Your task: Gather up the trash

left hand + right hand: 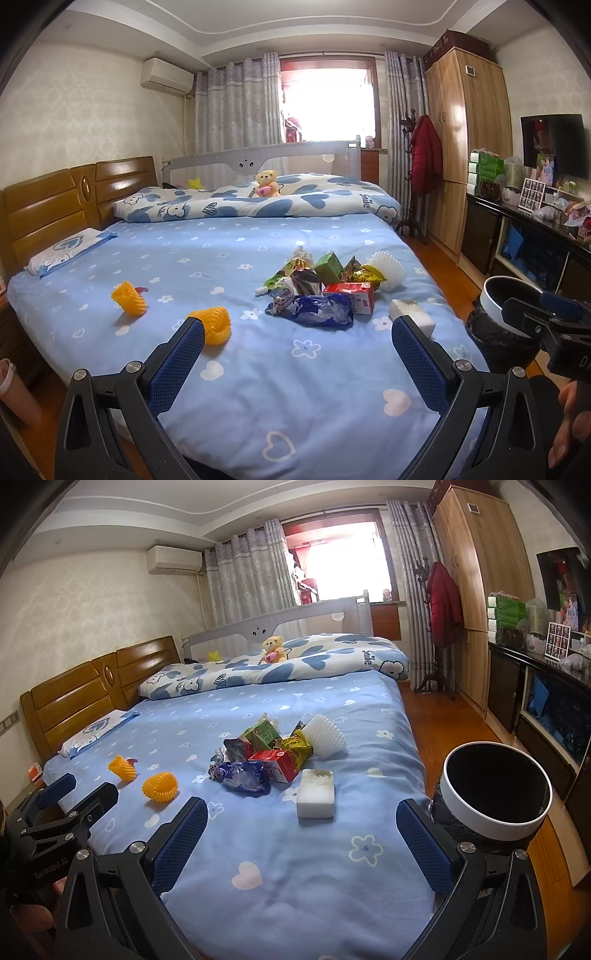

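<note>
1. The left gripper (pixel 297 341) hangs over the near end of the bed (pixel 229 387), its blue-padded fingers (pixel 177 363) spread wide with nothing between them.
2. The right gripper (pixel 301 825) is likewise spread wide and empty – it hovers over the bed's near right corner, close to the bin (pixel 496 788).
3. The trash sits in a loose heap mid-bed: a red carton (pixel 277 763), a green carton (pixel 263 733), a yellow wrapper (pixel 298 748), and a crumpled blue bag (pixel 242 777) at the front, all touching or overlapping.
4. A white foam net (pixel 327 734) lies at the heap's right edge, against the yellow wrapper.
5. A white sponge block (pixel 316 793) lies flat just in front of the heap, nearest the right gripper.
6. Two orange foam nets (pixel 160 787) lie apart from the heap on the left – one closer, one further back.
7. The bin stands on the floor beside the bed's right edge, white-rimmed, lined with a black bag.
8. A teddy bear (pixel 267 183) sits on the folded quilt at the far side.
</note>
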Demonstrator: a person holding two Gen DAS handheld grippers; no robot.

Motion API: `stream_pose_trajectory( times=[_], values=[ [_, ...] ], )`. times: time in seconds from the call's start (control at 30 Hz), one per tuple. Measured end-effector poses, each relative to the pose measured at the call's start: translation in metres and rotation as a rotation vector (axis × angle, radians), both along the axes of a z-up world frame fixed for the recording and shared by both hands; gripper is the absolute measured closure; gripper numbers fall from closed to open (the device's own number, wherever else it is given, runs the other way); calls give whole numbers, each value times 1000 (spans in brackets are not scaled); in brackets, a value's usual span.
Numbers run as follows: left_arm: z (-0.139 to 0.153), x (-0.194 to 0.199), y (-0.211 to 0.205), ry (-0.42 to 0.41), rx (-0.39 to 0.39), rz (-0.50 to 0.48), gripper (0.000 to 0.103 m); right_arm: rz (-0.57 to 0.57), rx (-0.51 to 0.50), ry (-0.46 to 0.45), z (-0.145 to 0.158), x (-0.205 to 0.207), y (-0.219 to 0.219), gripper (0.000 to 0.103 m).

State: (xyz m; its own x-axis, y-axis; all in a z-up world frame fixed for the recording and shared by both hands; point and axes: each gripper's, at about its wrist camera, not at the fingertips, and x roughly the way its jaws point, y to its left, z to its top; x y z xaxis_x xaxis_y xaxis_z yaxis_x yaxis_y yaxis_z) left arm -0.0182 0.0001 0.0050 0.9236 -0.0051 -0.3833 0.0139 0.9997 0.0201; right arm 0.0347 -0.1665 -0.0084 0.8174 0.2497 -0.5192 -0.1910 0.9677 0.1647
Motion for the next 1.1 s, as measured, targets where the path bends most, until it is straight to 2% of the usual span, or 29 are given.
stream_pose_trajectory(
  times=[0.8,1.1],
  values=[
    [-8,6,3,18,-6,-2,1,9,1,24,-7,4,4,0],
    [-15,17,8,56,-8,16,1,23,12,71,-13,14,6,0]
  ],
)
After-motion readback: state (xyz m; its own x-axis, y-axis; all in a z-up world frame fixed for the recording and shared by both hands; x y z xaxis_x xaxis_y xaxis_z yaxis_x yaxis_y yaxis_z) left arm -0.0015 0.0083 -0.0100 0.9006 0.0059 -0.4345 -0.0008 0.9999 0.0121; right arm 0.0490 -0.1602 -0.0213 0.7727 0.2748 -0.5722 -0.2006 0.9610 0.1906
